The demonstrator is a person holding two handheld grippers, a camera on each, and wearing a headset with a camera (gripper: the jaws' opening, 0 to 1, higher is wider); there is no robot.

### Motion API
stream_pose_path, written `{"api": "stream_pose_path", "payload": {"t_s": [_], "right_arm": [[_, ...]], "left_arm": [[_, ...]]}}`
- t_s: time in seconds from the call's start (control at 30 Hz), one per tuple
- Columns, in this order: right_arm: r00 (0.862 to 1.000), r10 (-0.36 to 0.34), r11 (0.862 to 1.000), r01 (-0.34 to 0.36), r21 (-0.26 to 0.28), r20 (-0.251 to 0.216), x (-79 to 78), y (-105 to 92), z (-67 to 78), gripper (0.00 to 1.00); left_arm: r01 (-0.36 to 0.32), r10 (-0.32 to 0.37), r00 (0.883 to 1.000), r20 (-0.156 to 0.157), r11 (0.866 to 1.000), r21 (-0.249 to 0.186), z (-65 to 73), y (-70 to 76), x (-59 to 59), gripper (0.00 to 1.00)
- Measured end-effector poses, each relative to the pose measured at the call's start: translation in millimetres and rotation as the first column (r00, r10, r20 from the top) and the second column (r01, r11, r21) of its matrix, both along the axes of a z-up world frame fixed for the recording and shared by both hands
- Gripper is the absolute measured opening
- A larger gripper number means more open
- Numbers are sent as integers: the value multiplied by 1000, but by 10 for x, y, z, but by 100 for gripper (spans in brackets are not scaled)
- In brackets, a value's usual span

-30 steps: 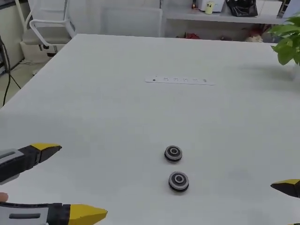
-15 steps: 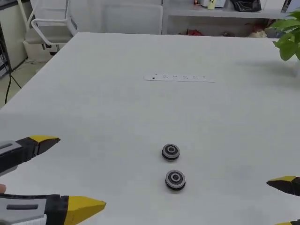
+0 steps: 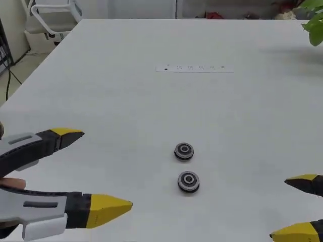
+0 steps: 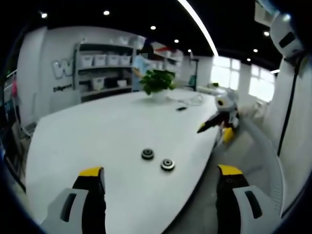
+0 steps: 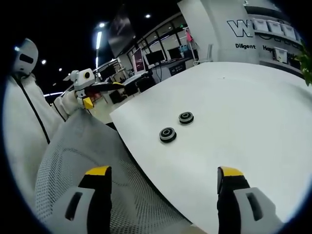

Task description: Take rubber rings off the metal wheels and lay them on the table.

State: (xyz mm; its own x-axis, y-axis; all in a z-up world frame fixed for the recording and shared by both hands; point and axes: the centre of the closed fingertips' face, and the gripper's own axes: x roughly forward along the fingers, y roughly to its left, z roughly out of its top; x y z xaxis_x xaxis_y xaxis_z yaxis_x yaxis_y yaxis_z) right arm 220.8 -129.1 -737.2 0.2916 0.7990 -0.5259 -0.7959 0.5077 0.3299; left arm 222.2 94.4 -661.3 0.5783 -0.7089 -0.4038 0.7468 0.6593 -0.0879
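The nearer wheel (image 3: 189, 182) and the farther wheel (image 3: 183, 151), both metal, lie flat on a white workbench (image 3: 101, 75), just apart from each other and toward the edge closest to the person. Each shows a dark rubber ring (image 3: 179, 183) around a bright hub, the rings in place on the wheels. The left gripper (image 3: 96, 171) hangs over the bench's left side, its yellow-tipped jaws spread wide with nothing between them, well apart from the wheels. The right gripper (image 3: 285, 207) reaches in at the lower right corner, its jaws likewise parted and empty, clear of both wheels. In the left gripper view the 2 wheels sit on the tabletop ahead, between the spread jaws, with the right gripper held past the table's edge. In the right gripper view they lie ahead near the table's edge, with the left gripper at the far left, held by a person in white. Farther back on the bench a flat white power strip (image 3: 194, 68) lies across the middle. A leafy green plant (image 3: 315, 22) shows at the far right corner, and a white chair (image 3: 50, 15) stands beyond the far left corner.
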Motion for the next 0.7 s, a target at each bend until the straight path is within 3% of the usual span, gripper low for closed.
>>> {"api": "stream_pose_path", "payload": {"t_s": [0.27,0.7], "right_arm": [[999,-23,999,23,26,23,193,30,47,87],[997,-12,998,7,66,71,430,146,200,83]], "left_arm": [[44,-44,999,1,999,-8,49,-152,99,95],[127,-126,990,63,992,-6,253,-332,317,91]]}}
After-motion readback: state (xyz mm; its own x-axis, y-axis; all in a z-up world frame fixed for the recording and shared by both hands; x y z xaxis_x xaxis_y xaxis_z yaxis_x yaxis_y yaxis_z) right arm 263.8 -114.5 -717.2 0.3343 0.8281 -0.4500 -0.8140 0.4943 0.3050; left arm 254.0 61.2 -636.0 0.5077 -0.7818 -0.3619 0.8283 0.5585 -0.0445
